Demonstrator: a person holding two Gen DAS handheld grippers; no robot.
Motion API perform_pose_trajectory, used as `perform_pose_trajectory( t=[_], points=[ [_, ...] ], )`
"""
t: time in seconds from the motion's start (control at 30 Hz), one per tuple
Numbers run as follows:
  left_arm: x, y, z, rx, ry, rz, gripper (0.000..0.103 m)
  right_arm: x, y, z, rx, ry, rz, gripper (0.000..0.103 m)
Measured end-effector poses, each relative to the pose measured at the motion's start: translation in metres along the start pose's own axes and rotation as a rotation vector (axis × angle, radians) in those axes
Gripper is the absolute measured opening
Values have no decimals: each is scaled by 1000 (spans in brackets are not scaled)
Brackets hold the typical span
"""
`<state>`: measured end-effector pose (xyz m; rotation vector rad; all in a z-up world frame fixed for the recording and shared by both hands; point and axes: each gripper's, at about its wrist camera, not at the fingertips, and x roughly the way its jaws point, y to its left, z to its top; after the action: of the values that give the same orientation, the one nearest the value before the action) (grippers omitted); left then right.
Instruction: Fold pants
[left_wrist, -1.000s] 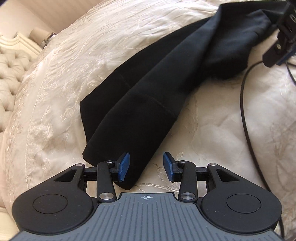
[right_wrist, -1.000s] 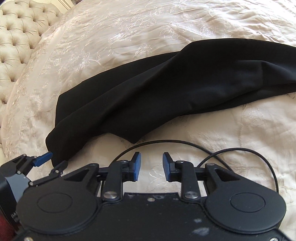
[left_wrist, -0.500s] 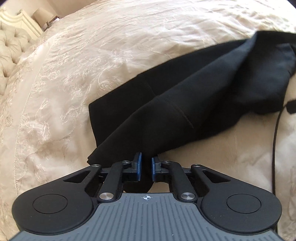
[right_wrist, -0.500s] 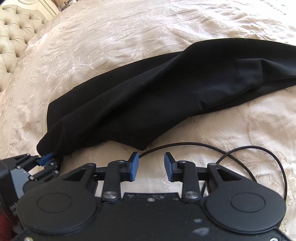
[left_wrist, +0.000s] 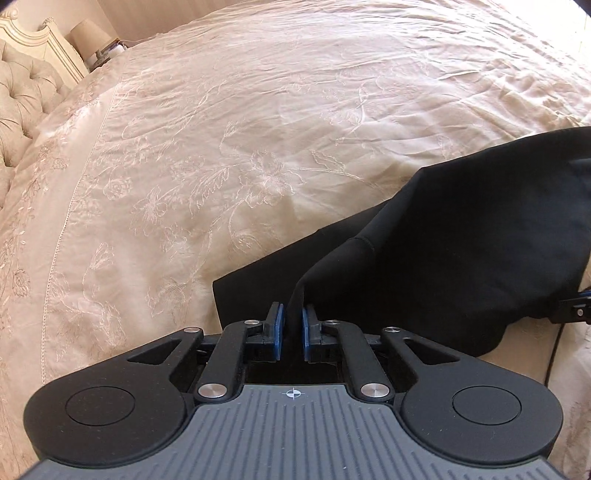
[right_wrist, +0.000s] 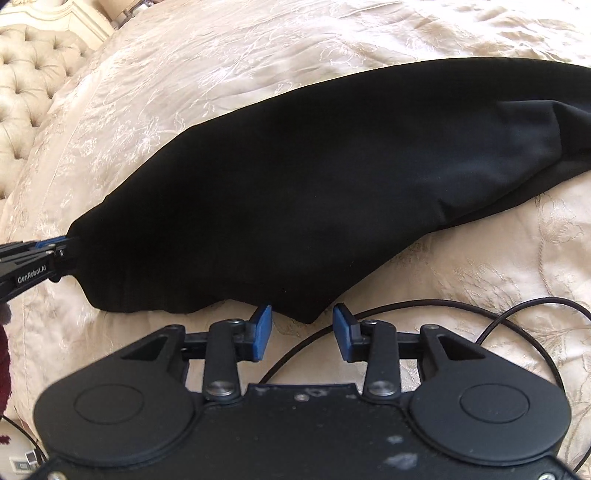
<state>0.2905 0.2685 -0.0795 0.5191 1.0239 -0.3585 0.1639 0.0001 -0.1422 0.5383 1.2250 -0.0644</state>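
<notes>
Your left hand-held gripper (left_wrist: 292, 334) is now clenched on the hem end of the black pants (right_wrist: 314, 192); a second ago its blue pads were spread either side of that cuff, half a second ago they were closing; now a ridge of fabric stands pinched between them and rises off the bed (left_wrist: 258, 122). The left wrist view has swung too; far more cream bedspread shows, and the pants sit in the lower right of that view, so you have probably lifted and begun to pull. In the right wrist view the cloth that lay as two loose overlapping legs now reads as one taut dark sheet drawn to the left, where the left tool grips its corner.

Your right hand-held gripper (right_wrist: 302, 332) is released; pads wide apart, nothing between them; it has come closer to the near edge of the pants, and a drooping point of the hem hangs just ahead of the gap, not touching as far as I can tell. A black cable (right_wrist: 480, 317) loops on the bedspread just beside that gripper.

Judgement: first grasp done, second pending; one corner held only, so no fold is made yet. Take the near hem point with the right, and keep clear of the cable; pinching it together with the cloth is the risk.
</notes>
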Motion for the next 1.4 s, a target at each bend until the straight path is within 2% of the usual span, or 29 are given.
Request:
perform_pose_trajectory(
  t=[0.03,0.1,0.13,0.2,0.3,0.4,0.47,0.67,1.03,1.2,1.23,1.33,1.4],
  points=[
    [0,2,1,-1,1,-4,10,1,-2,2,20,-1,11,41],
    [1,8,6,-3,3,-14,10,0,-2,3,31,-25,30,30],
    [0,10,8,-3,4,-19,10,-2,1,3,6,-48,32,7],
    [-3,17,15,-8,7,-32,10,-10,11,3,-72,-81,-8,7],
    [0,28,28,-21,22,-69,10,-28,21,-1,-154,-99,-10,6],
    [13,34,40,-28,56,-87,10,-41,26,-10,-233,-78,-3,5],
    [24,38,47,-32,82,-94,10,-36,26,-16,-254,-46,-21,5],
    [54,48,65,-26,160,-110,10,-18,22,-26,-186,1,-52,5],
    [100,71,73,-128,283,-189,11,-15,24,-18,-165,18,-54,5],
    [115,68,76,-118,319,-160,19,-7,22,-14,-158,53,-57,5],
    [117,68,76,-121,325,-149,24,-4,22,-13,-156,62,-58,5],
    [120,73,77,-154,335,-115,35,3,20,-10,-142,94,-63,7],
    [120,81,76,-189,331,-102,36,6,20,-8,-131,114,-66,11]
  ],
)
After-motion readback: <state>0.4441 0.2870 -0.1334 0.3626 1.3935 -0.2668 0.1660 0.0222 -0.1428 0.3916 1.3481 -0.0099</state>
